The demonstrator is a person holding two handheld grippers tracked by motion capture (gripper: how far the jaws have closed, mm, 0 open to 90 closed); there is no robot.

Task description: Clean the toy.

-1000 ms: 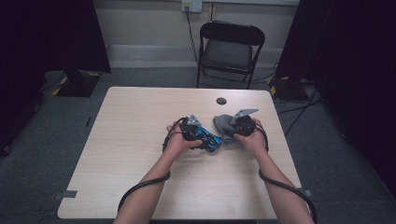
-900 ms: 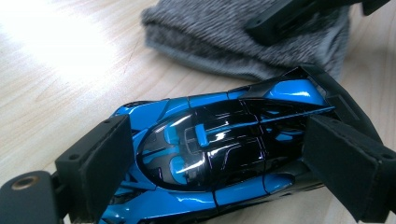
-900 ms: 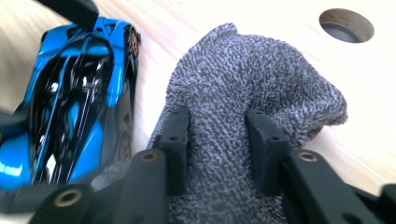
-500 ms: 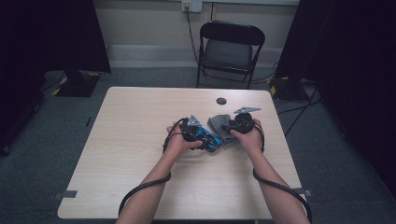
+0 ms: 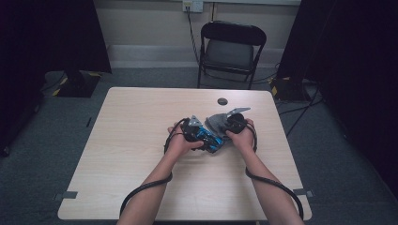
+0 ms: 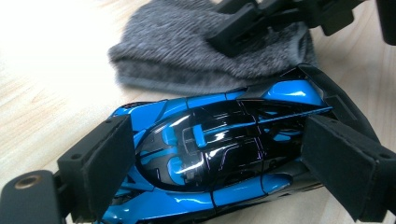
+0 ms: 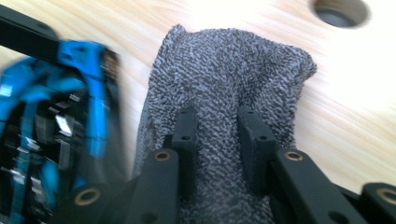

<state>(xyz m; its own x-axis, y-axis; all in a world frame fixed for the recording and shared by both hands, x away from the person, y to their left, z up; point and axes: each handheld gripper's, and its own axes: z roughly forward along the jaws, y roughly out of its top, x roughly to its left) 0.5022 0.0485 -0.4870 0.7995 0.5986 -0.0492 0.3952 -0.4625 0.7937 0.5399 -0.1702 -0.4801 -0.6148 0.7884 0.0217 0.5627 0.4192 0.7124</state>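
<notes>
We found a pale wooden table [image 5: 141,154] on grey carpet, with a black folding chair [image 5: 231,47] behind its far edge and dark curtains at both sides. A small dark round hole [image 5: 222,101] lay in the tabletop, just beyond the work.

We took the blue and black toy car [image 6: 219,154] as the reference. It lay on the table near the middle, on the person's side of the hole. The left gripper [image 6: 224,168] had its two black pads pressed against the car's two ends, so that the car was held between them.

A folded grey knitted cloth [image 7: 224,93] lay touching the car on its far side, between the car and the hole. The right gripper [image 7: 218,140] stood over the cloth, beside the car. Its jaws had just been closing and were narrow, pinching a ridge of the cloth between the pads.

Seen from above, both hands met at the car, the left hand [image 5: 180,140] and right hand [image 5: 241,133] close together.
</notes>
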